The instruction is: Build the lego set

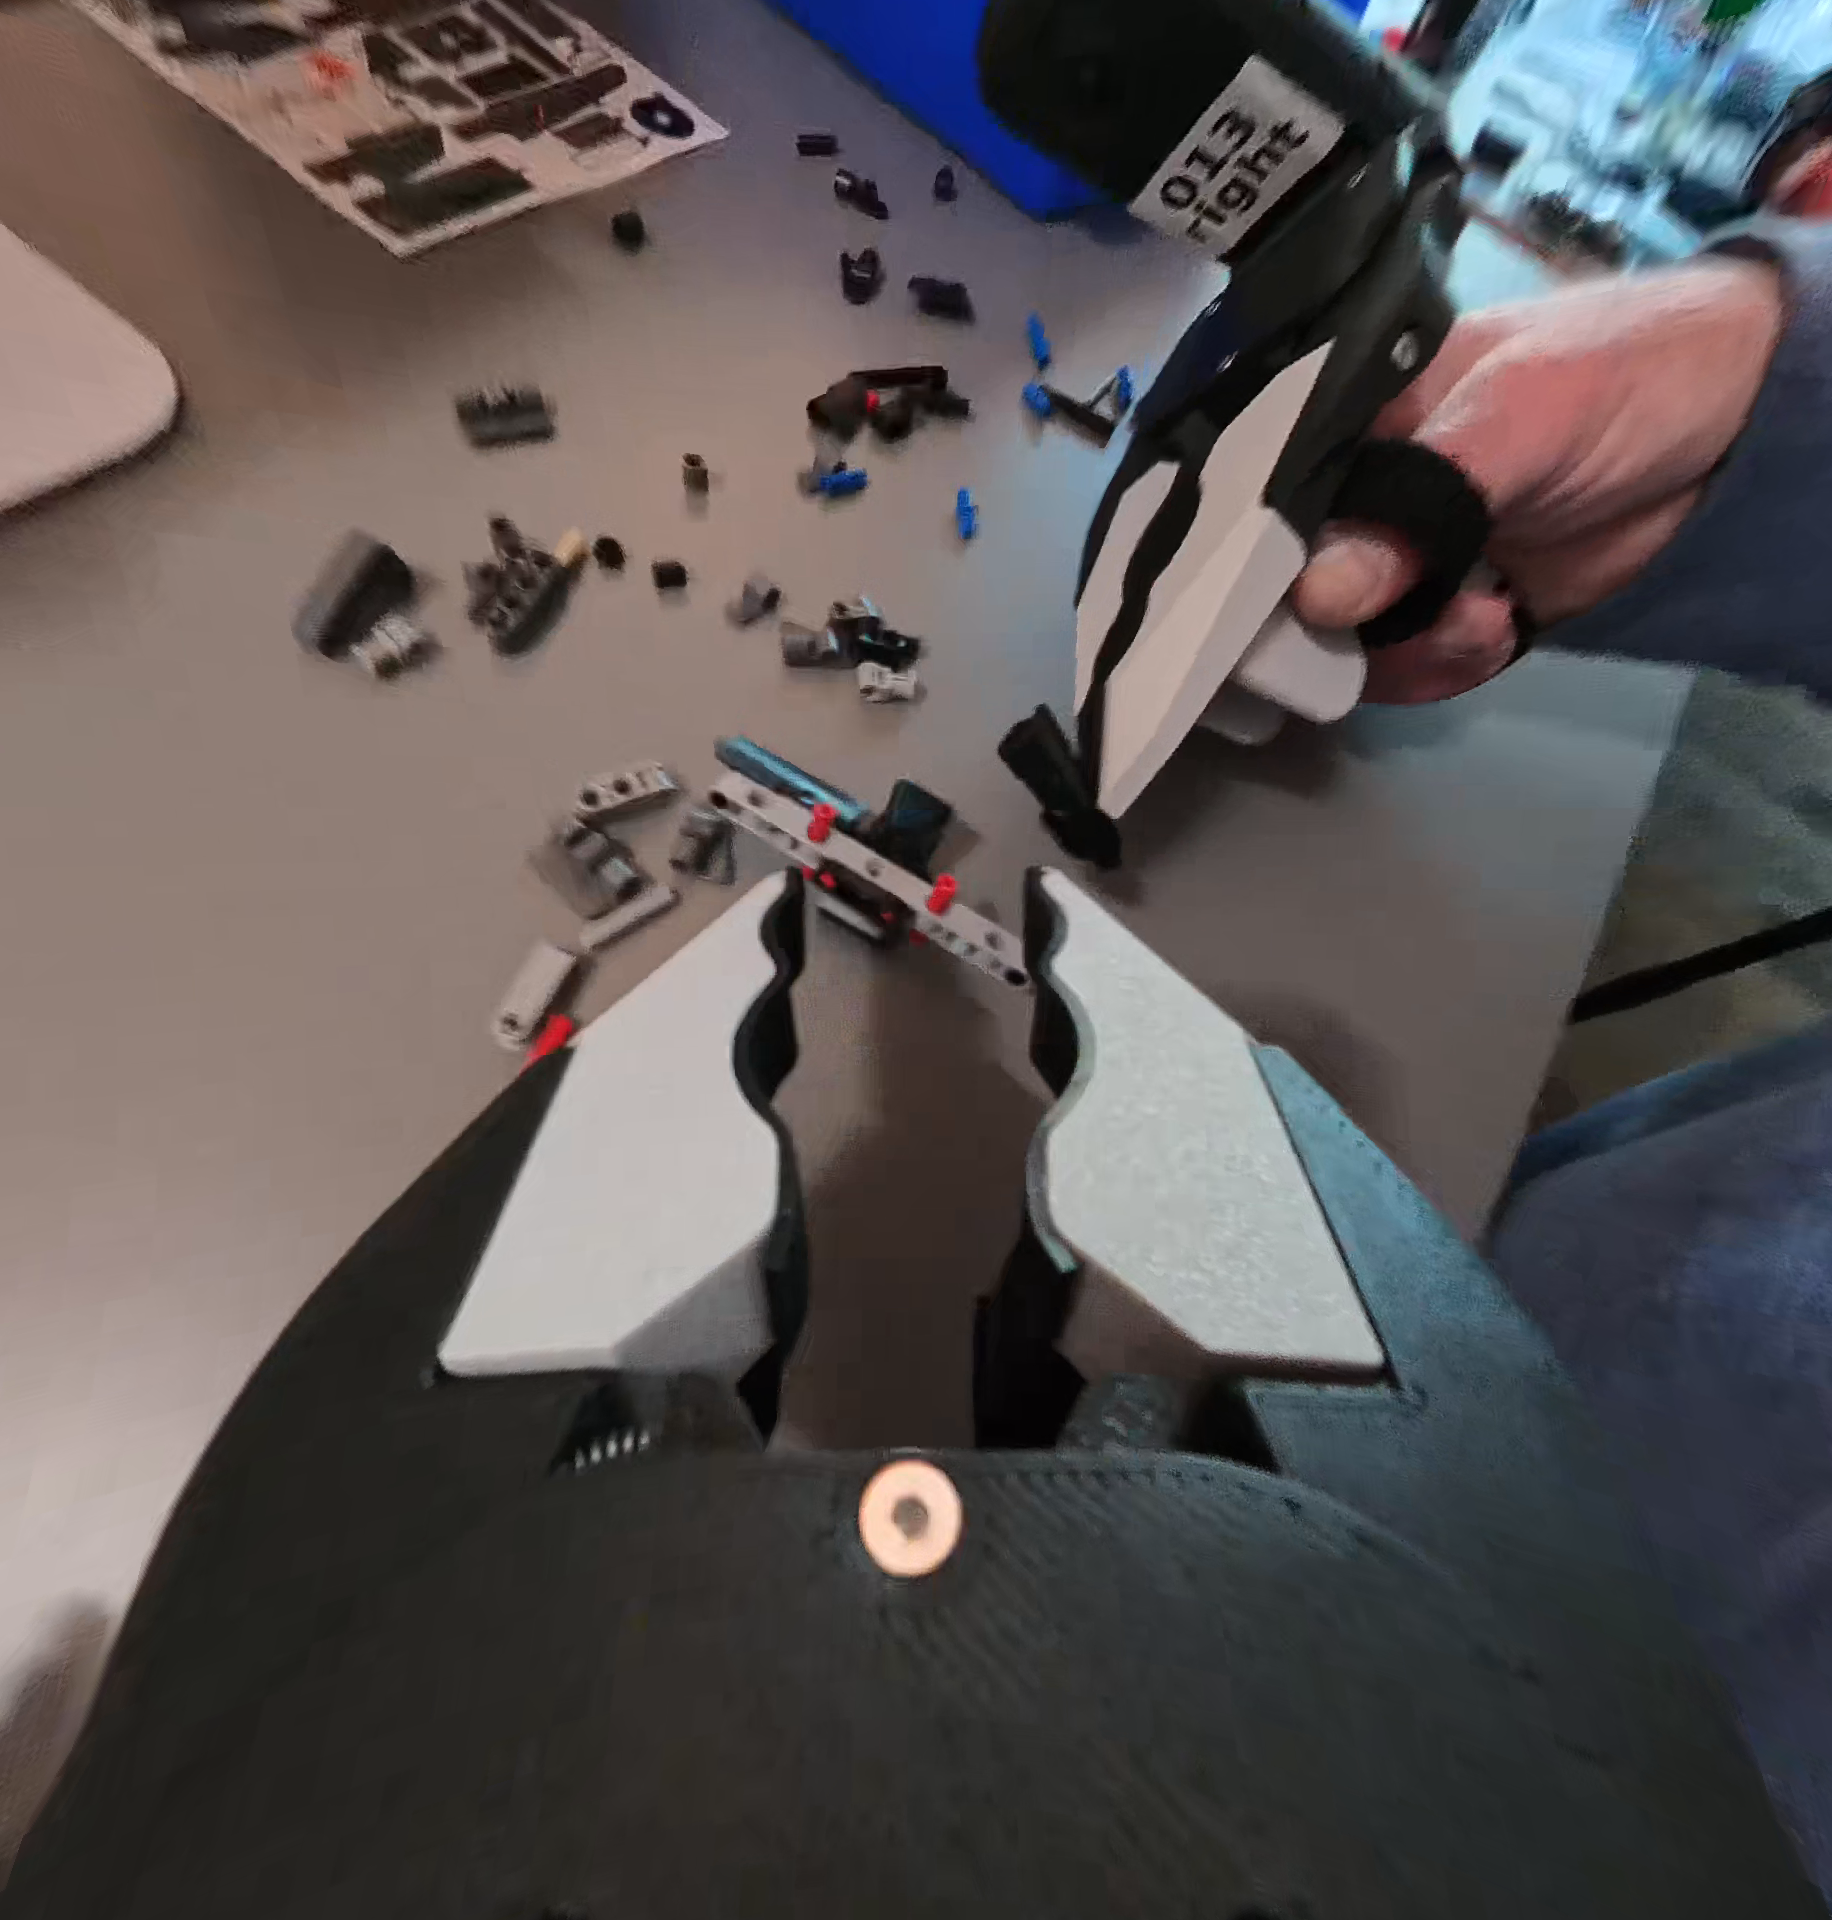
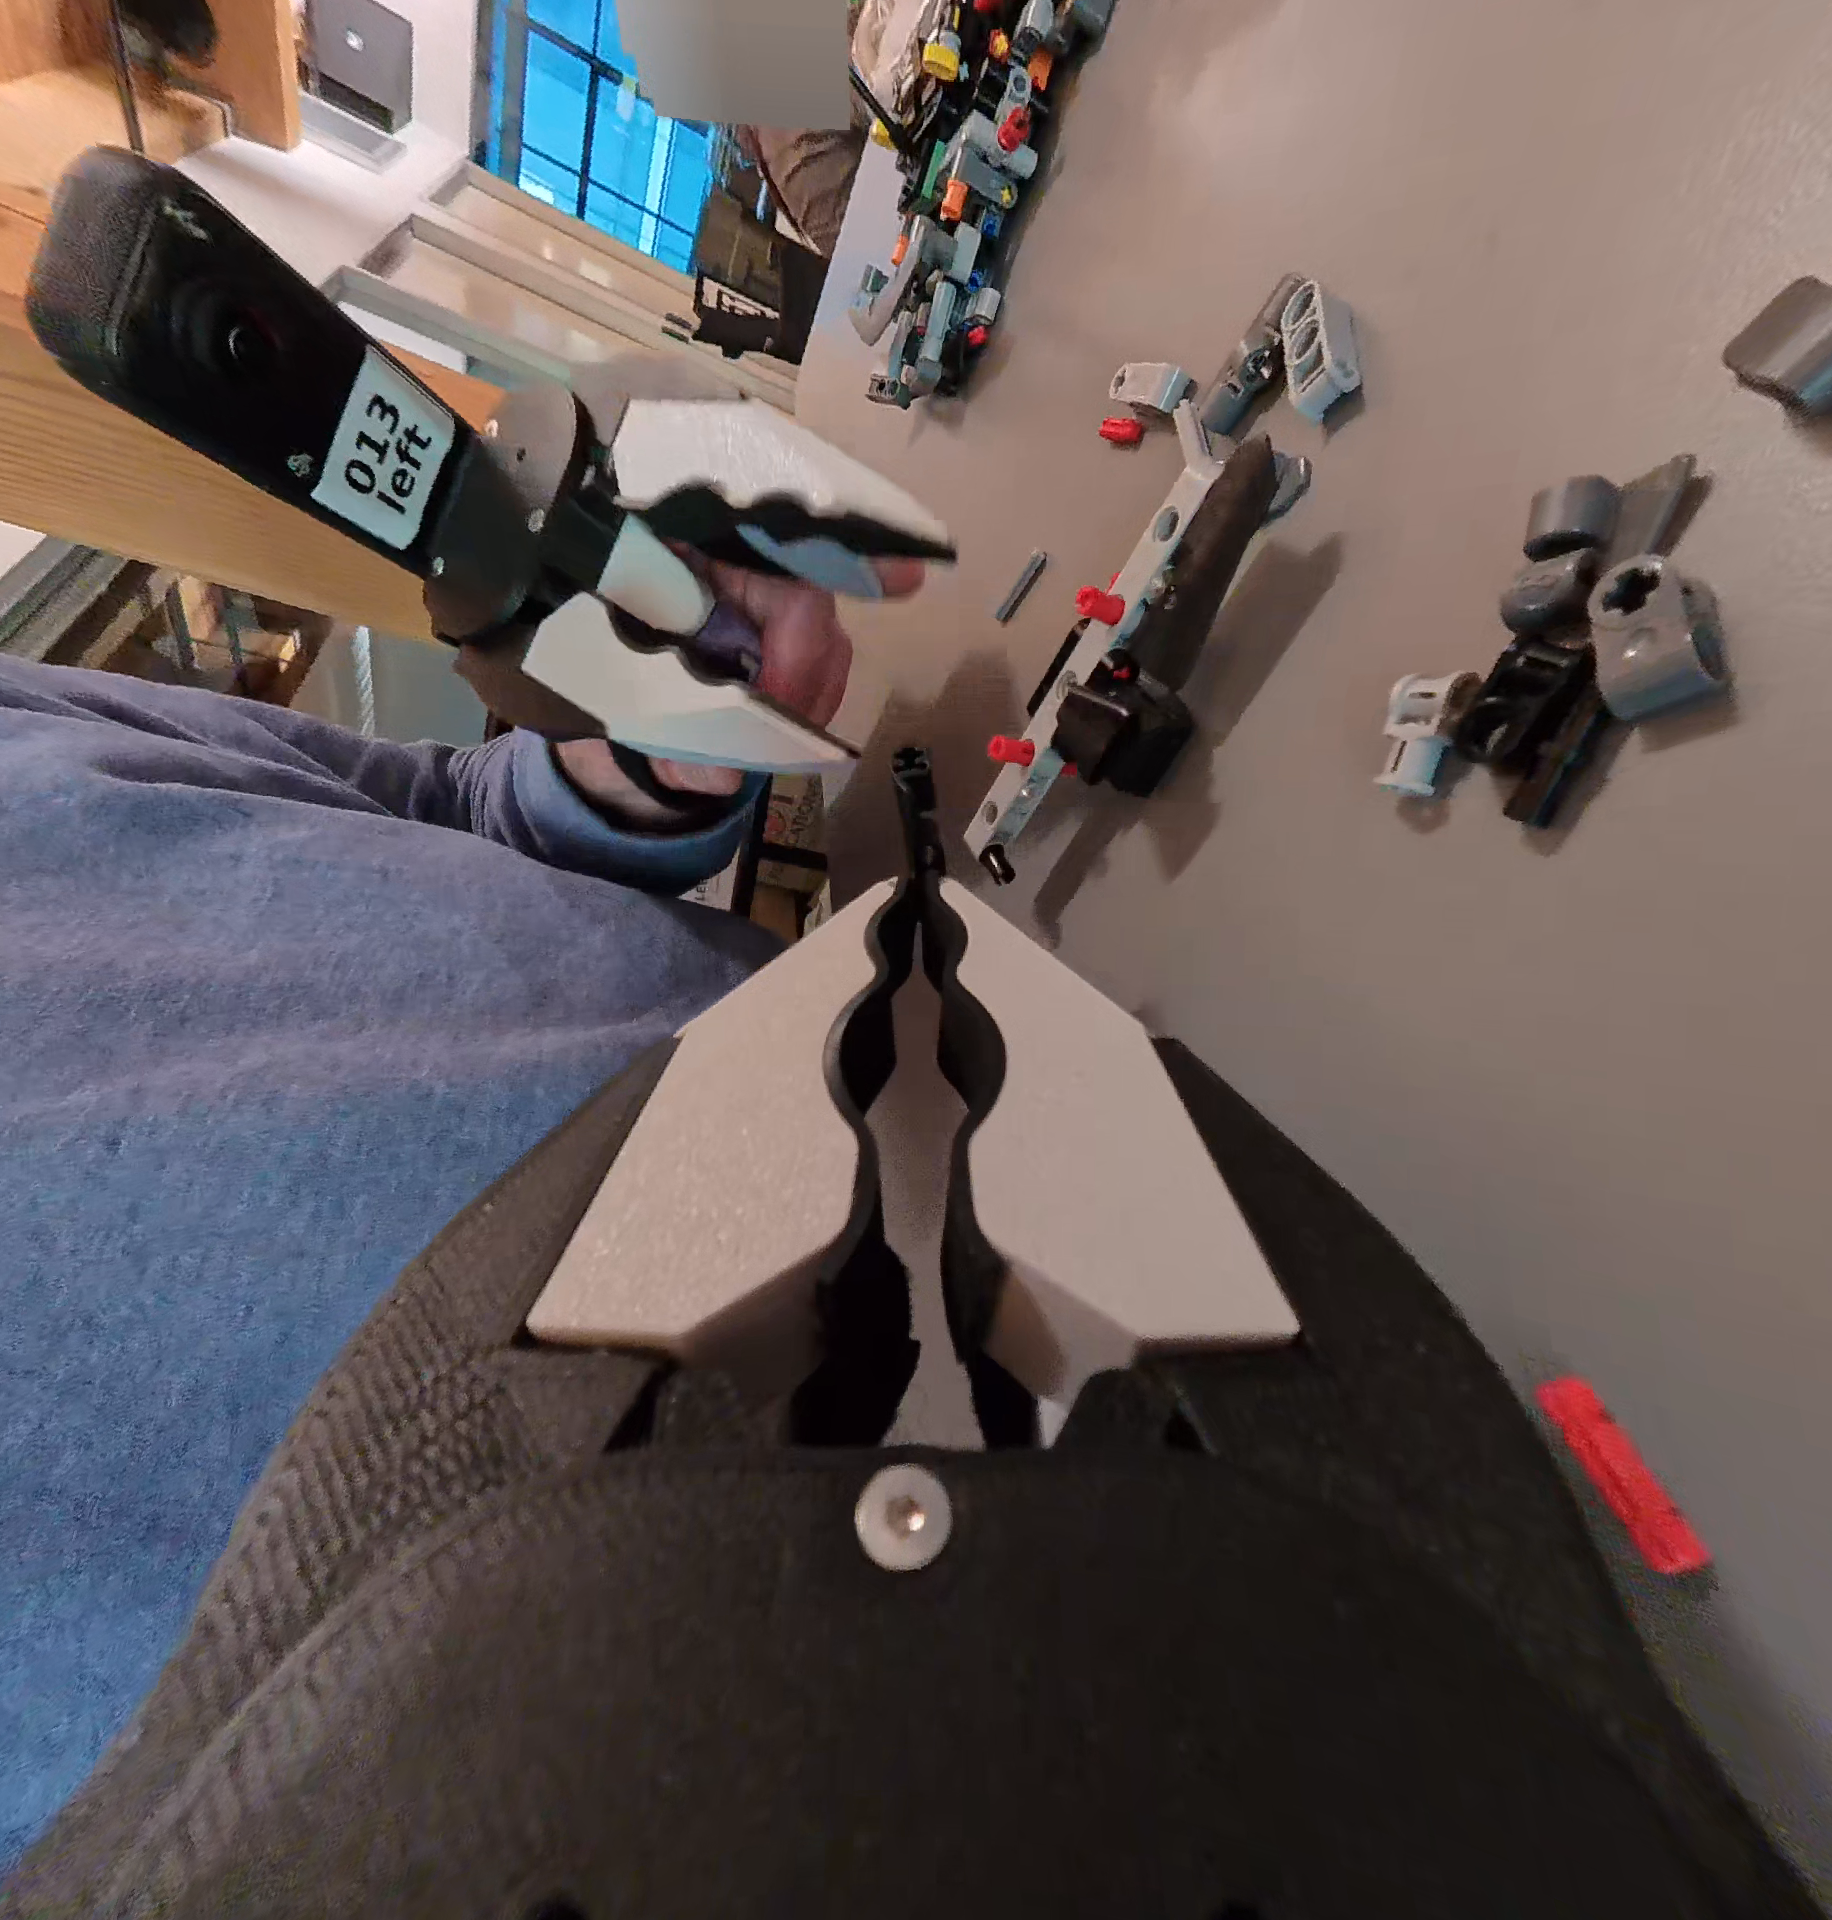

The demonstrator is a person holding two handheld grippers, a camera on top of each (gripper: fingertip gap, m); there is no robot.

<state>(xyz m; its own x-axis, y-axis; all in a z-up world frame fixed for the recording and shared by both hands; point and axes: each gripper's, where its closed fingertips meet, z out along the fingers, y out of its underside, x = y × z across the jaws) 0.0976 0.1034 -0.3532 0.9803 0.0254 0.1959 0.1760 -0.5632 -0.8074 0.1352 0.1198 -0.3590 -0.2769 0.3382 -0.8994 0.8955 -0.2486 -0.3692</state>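
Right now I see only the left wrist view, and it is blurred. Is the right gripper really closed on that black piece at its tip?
Observer: Yes. The right wrist view shows the right gripper shut on a thin black piece, pinched only at the fingertips. Most of it sticks out forward.
Operator: Is any loose part beside that gripper which I cannot see?
Observer: A red piece lies on the table beside the gripper's body.
Operator: And beyond my frame?
Observer: A larger multicoloured assembly lies farther along the table.
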